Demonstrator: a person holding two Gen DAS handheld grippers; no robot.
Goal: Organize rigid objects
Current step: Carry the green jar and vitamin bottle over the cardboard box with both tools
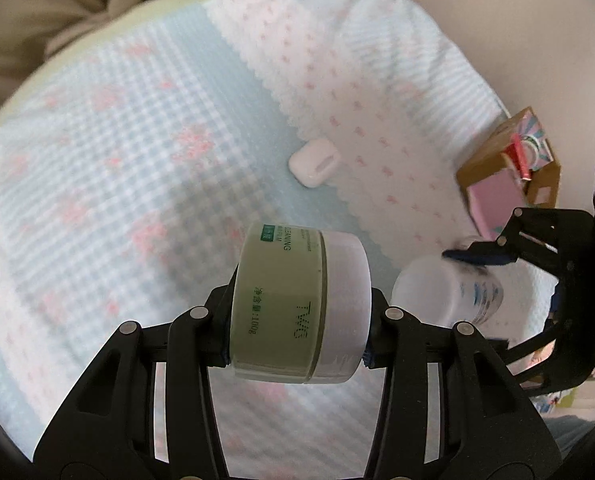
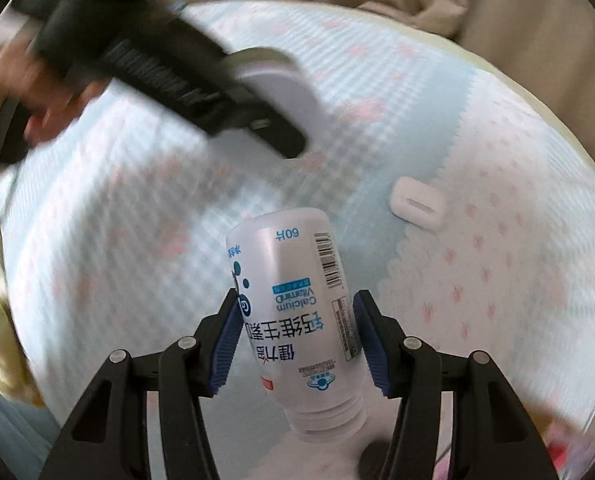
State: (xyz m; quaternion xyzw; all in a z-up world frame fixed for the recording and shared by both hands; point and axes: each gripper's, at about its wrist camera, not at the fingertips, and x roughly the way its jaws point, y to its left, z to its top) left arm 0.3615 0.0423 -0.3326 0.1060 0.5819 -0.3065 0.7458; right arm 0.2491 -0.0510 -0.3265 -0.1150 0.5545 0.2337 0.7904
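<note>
Carrying two items above quilted cloth (image 1: 145,128). Left gripper (image 1: 299,320) clamped on green cream jar (image 1: 293,308), jar on its side, lid toward right. Right gripper (image 2: 297,344) pinching white calcium bottle (image 2: 297,312), upside down, tilted, pads (image 2: 227,348) at label sides. Judgement: keep both grips firm; bottle sits crooked, may pivot, so move slowly toward cardboard box (image 1: 509,172) at cloth edge and keep grippers apart. Count: one jar, one bottle, one white earbud case (image 1: 314,162) lying on cloth, one box.
</note>
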